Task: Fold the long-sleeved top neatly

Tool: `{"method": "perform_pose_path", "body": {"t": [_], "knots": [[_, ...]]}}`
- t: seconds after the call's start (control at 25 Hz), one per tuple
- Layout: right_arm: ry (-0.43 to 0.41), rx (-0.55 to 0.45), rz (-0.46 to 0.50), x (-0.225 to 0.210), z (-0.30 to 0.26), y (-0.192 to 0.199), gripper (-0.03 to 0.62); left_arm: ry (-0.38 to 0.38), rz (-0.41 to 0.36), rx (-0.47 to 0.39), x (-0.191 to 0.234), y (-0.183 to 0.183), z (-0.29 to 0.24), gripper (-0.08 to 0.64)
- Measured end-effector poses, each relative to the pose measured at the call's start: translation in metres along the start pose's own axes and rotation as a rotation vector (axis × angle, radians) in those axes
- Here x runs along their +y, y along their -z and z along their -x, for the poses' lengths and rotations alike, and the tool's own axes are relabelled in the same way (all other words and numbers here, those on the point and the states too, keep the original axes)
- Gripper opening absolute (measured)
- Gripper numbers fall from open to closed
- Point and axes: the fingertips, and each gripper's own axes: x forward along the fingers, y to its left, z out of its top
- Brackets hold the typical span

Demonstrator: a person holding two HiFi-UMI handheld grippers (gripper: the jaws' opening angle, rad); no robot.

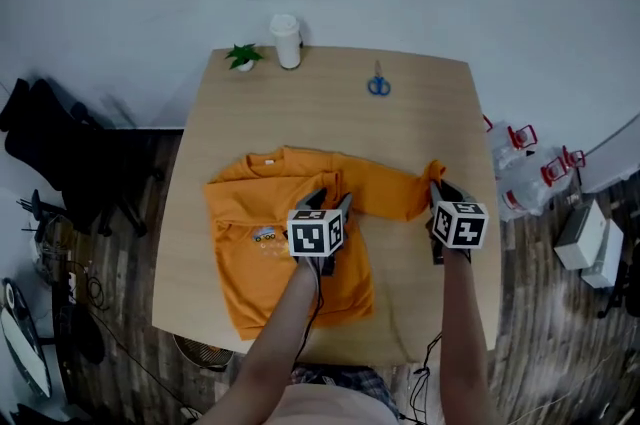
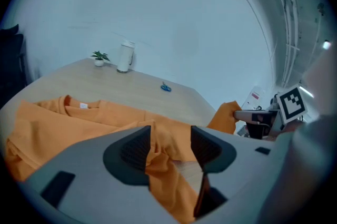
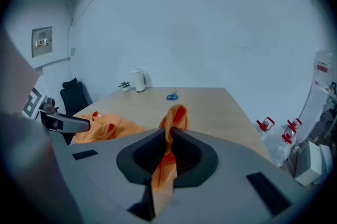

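An orange long-sleeved top [image 1: 262, 238] lies spread on the wooden table [image 1: 330, 113], collar toward the far side. One sleeve [image 1: 385, 185] stretches to the right. My right gripper [image 1: 438, 195] is shut on that sleeve's cuff [image 3: 176, 115], which stands up, lifted, between the pads. My left gripper [image 1: 328, 203] hovers over the top near the armpit. Its jaws stand apart: a fold of fabric [image 2: 158, 157] lies against the left pad, and bare table shows beside the right pad. In the left gripper view the right gripper [image 2: 253, 117] holds the cuff [image 2: 225, 115] at the right.
Blue scissors [image 1: 378, 85], a white cup [image 1: 287, 41] and a small plant [image 1: 243, 56] sit along the table's far edge. A black chair [image 1: 60, 153] stands to the left. Bottles [image 1: 525, 168] and a white box [image 1: 592, 238] are on the floor to the right.
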Motion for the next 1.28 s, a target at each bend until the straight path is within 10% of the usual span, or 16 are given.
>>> {"method": "perform_pose_path", "body": {"t": [1.28], "knots": [[-0.602,-0.007,0.306,0.395,-0.073,-0.051,0.041,-0.332,0.234,-0.115,0.215,0.015,0.148,0.239]]}}
